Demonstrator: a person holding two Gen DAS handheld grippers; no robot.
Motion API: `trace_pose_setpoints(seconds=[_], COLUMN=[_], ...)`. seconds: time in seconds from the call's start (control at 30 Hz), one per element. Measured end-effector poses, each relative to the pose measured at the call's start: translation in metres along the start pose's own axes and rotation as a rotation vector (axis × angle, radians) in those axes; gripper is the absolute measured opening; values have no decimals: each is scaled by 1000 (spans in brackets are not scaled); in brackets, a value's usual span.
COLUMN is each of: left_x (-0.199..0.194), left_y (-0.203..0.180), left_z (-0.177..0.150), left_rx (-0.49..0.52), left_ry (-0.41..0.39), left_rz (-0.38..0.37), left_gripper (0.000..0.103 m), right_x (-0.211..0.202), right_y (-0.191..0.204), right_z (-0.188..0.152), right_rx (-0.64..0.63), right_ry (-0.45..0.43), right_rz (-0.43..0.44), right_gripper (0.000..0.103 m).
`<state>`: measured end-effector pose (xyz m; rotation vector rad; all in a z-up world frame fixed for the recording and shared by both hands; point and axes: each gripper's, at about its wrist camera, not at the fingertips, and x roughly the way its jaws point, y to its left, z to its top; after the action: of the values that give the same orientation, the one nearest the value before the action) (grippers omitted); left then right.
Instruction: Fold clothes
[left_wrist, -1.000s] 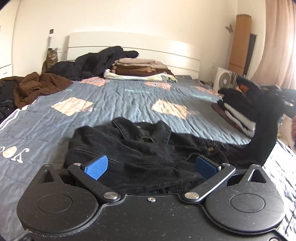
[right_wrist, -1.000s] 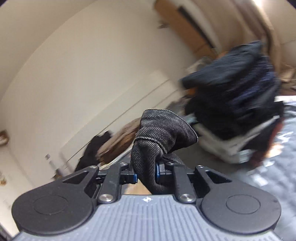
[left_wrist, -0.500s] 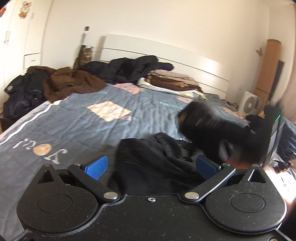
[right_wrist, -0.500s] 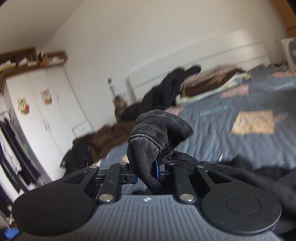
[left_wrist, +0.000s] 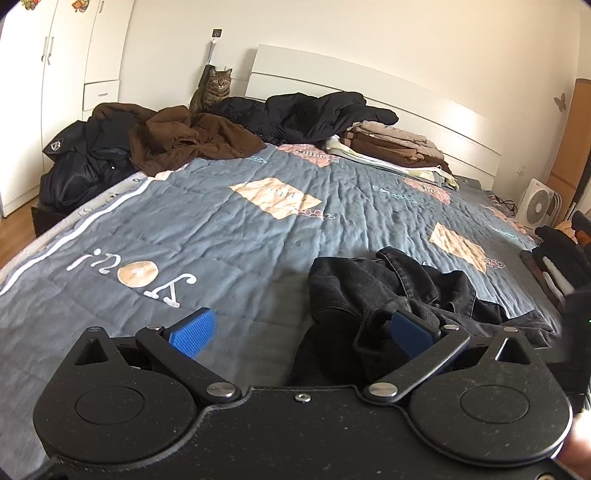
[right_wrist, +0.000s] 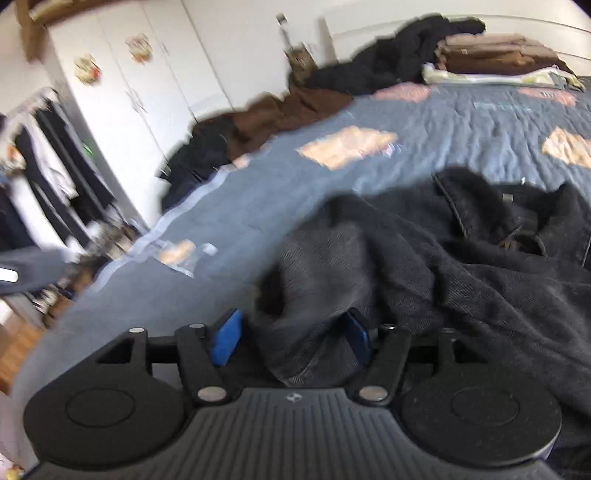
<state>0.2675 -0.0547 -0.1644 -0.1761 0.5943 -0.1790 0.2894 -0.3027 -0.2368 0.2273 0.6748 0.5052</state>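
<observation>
Grey quilted bed (left_wrist: 258, 229) carries the black denim jacket (left_wrist: 399, 295), bunched near the foot edge. Right tool (right_wrist: 291, 341) jaws have just been opening, sleeve (right_wrist: 314, 295) loose between them; left tool (left_wrist: 299, 332) gapes empty beside the jacket. Risk: released sleeve slumps crooked, spoiling the fold.

blurred: right wrist view, wardrobe (right_wrist: 122, 85) | cut off: black jacket (right_wrist: 461, 266) right edge

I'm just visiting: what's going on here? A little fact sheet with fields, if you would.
Place: bed with a grey-blue quilt
Garment in work: black denim jacket, bunched near the foot of the bed
Left tongs: open, holding nothing
Right tongs: have just been opening; a jacket fold lies loose between them
Folded stack: near the headboard
Unfolded heap: brown and black clothes
Onlooker: tabby cat
</observation>
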Motion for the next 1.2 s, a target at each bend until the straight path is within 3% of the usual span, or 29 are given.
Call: trace_pose_setpoints(seconds=[0.13, 0.2, 0.3, 0.4, 0.43, 0.57, 0.63, 0.77, 0.93, 0.97, 1.0, 1.03, 1.13, 1.2], left_x=[5, 6, 10, 16, 19, 41, 54, 71, 80, 82, 83, 82, 81, 78], left_y=[-3, -9, -32, -55, -61, -75, -77, -75, -69, -71, -72, -73, -68, -65], left_z=[-6, -11, -19, -25, -28, -41, -49, -57, -51, -53, -55, -57, -59, -60], left_rx=[21, 67, 236, 418, 474, 681, 744, 827, 841, 863, 883, 897, 887, 895], left_ry=[12, -11, -48, -101, -109, -59, -33, 19, 74, 95, 113, 124, 144, 187], left_rz=[-31, -73, -174, -198, -206, -277, -278, -334, -412, -413, -412, -410, -365, -359], left_gripper=[103, 103, 100, 82, 81, 67, 63, 38, 38, 37, 26, 24, 24, 24], right_x=[-47, -53, -61, -61, -56, -23, -5, 15, 10, 2, -7, -15, -39, -48], right_y=[-11, -24, -40, -53, -54, -55, -53, -52, -71, -75, -78, -81, -88, -89], right_z=[16, 23, 27, 38, 43, 62, 68, 66, 53, 49, 44, 39, 21, 14], right_rx=[-10, -36, -72, -108, -132, -242, -290, -353, -249, -205, -157, -112, -16, -2], right_ry=[-125, -139, -133, -110, -94, 29, 81, 142, 123, 89, 45, 6, -77, -87], right_rz=[-12, -53, -119, -137, -135, -73, -72, -118, -144, -163, -174, -169, -160, -162], right_gripper=[70, 70, 71, 71, 71, 71, 71, 71, 71, 71, 71, 71, 71, 71])
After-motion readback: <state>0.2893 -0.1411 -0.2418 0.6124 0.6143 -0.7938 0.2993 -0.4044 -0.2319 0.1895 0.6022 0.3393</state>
